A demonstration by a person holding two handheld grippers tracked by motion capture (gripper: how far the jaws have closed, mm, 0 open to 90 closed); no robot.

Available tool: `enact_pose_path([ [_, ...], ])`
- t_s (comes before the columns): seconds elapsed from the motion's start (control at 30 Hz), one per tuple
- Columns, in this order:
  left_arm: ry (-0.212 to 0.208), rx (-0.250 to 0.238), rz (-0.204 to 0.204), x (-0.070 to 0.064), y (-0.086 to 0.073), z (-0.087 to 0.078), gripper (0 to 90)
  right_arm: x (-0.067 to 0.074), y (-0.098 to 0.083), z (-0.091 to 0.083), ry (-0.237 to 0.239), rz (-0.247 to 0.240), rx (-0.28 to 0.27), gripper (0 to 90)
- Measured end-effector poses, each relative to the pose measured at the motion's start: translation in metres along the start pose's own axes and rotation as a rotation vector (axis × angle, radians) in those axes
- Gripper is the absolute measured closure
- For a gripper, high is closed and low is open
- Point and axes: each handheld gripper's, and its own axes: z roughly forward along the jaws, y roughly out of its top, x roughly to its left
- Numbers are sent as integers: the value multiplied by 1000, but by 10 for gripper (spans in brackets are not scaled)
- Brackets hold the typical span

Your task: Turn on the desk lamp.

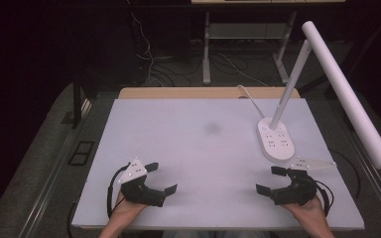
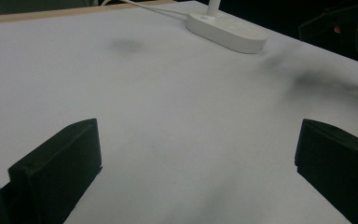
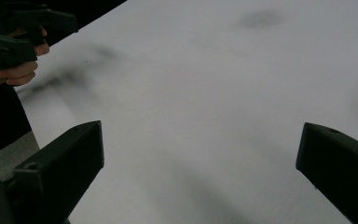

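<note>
White matte tabletop (image 1: 198, 148) is lying bare except for a white oval-based desk lamp (image 1: 276, 141) at far right. Left gripper (image 1: 161, 177) and right gripper (image 1: 269, 179) are hovering near, jaws wide, holding nothing, likely awaiting a task; no task object is present.

This looks like a lab or test room. A white table (image 1: 208, 148) with a desk lamp (image 1: 278, 139) stands on grey carpet (image 1: 44, 148). Loose cables (image 1: 149, 59) trail behind it.

White lamp (image 1: 276, 141) — white table (image 1: 188, 148)
</note>
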Motion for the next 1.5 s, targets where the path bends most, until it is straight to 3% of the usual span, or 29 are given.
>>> enact_pose_path([
  [0.83, -9, 15, 12, -2, -1, 0, 0, -4, 1, 0, 33, 22, 57, 3],
  [1.5, -8, 20, 15, -4, -1, 1, 0, -9, 23, -2, 18, 14, 72, 3],
])
